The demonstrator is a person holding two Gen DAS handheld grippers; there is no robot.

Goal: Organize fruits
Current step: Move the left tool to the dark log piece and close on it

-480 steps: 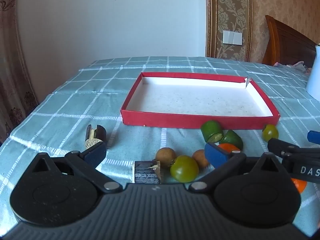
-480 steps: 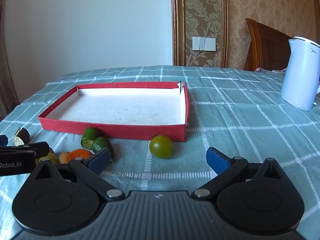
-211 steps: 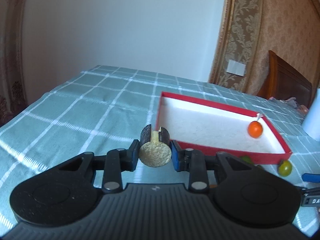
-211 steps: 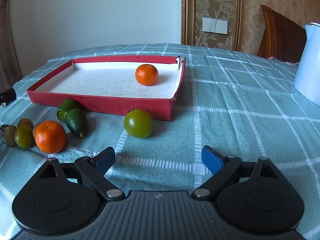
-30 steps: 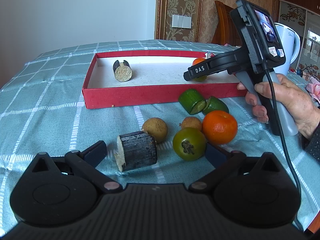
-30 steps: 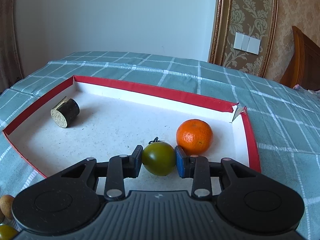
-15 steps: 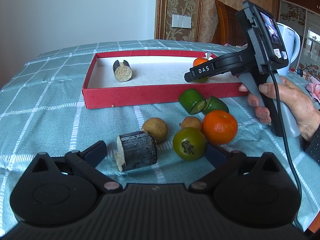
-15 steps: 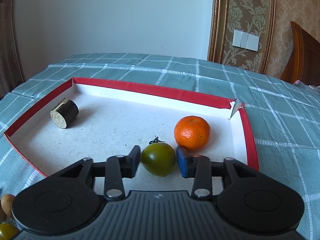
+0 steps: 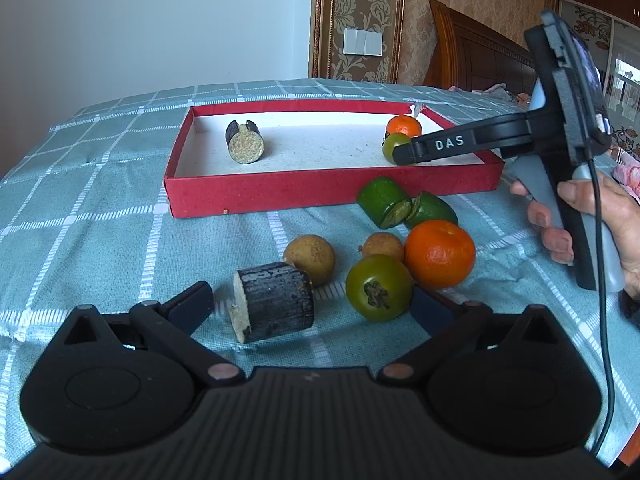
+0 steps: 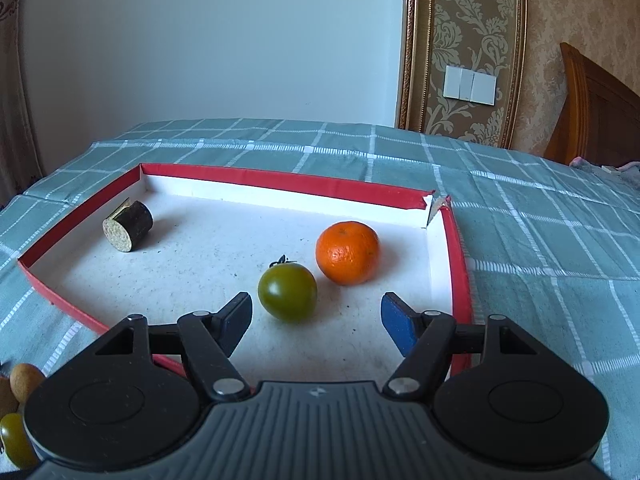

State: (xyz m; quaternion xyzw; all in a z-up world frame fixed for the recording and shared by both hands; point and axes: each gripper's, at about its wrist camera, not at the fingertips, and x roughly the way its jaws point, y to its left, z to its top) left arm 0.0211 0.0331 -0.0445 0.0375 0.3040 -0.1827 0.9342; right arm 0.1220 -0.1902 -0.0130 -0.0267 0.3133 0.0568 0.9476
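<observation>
**Now both grippers stand open, one over the tray, one over the loose fruit**

Broadly, a checked teal cloth covers the surface [image 9: 100, 208], and the red tray [image 10: 456, 248] with its white floor lies on it. In the right wrist view the tray holds three things: a dark cut stalk piece [image 10: 128, 230] at ten o'clock near the left wall, an orange mandarin [image 10: 347, 252] at one o'clock, and a green tomato [image 10: 287, 291] just beside it, touching or nearly so.

The right gripper [image 10: 316, 320] hangs over the tray's near edge, its fingers opening; the green tomato sits on the tray floor just ahead of the gap between them, nearer the left finger, and neither pad presses on it. A hand [image 9: 588, 220] grips its handle at three o'clock in the left wrist view.

The left gripper [image 9: 308, 308] has its fingers spread wide and clamps nothing. Between and just ahead of them, on the cloth outside the tray, lie a second stalk piece [image 9: 274, 307], a second green tomato [image 9: 378, 288] beside the right finger, a second mandarin [image 9: 439, 254], two brown longans [image 9: 310, 254], and two green cut pieces [image 9: 384, 202] nearest the tray wall.
</observation>
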